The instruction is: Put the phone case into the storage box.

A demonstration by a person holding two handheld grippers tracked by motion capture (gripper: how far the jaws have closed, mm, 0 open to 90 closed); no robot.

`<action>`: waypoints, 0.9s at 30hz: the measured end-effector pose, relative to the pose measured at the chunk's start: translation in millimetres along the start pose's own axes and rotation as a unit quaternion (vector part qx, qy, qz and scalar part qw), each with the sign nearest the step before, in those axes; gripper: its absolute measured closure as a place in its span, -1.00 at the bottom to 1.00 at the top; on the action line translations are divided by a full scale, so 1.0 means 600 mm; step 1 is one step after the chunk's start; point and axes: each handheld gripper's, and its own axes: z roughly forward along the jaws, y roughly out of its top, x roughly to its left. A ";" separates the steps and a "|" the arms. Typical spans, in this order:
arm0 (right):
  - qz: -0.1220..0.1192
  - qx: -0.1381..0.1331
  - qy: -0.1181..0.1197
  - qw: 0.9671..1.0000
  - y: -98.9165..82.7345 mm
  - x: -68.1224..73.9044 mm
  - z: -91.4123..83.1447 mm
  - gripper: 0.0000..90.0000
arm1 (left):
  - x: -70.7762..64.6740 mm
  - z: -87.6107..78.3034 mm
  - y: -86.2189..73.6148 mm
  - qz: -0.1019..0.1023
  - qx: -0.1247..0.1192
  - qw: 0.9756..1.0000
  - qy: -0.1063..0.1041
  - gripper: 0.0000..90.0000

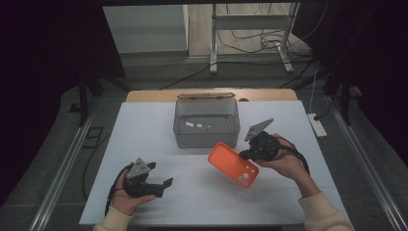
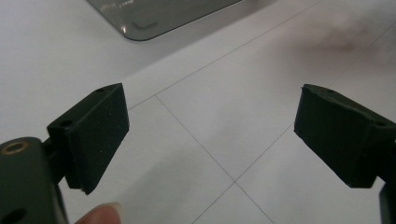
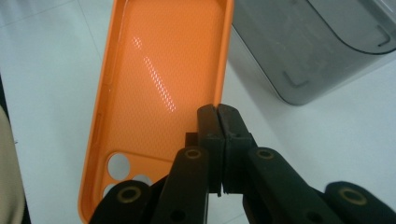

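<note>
The orange phone case (image 1: 234, 165) is held tilted above the white table (image 1: 144, 125), just in front of the grey bin (image 1: 207, 122), its edge clamped by the right gripper (image 3: 219, 116). The left gripper (image 1: 161, 185) is kept spread wide with nothing between its 2 jaws, well apart.

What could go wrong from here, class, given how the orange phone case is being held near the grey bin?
1. The right gripper pinches the orange phone case only by its thin side wall, so it may slip or swing out.
2. Held in the air beside the grey plastic bin, the case could clip the bin's rim if carried across.
3. The left gripper is open, apart from the case, and could not catch it.
</note>
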 end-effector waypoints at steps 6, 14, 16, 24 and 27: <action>-0.004 0.001 0.002 1.000 0.005 0.008 0.003 0.97 | 0.000 0.000 0.003 -0.004 -0.003 1.000 0.000 -0.79; -0.012 0.005 0.007 1.000 0.012 0.018 0.011 0.97 | -0.005 -0.002 0.010 -0.009 -0.009 1.000 -0.001 -0.80; -0.016 0.004 0.009 1.000 0.015 0.023 0.012 0.97 | -0.008 -0.003 0.012 -0.001 -0.010 1.000 -0.008 -0.81; -0.035 -0.003 0.013 0.999 0.030 0.044 0.013 0.97 | -0.014 -0.003 0.017 0.000 -0.006 1.000 -0.021 -0.81; -0.038 -0.002 0.013 0.999 0.032 0.047 0.015 0.97 | -0.014 -0.003 0.018 -0.001 -0.007 1.000 -0.021 -0.81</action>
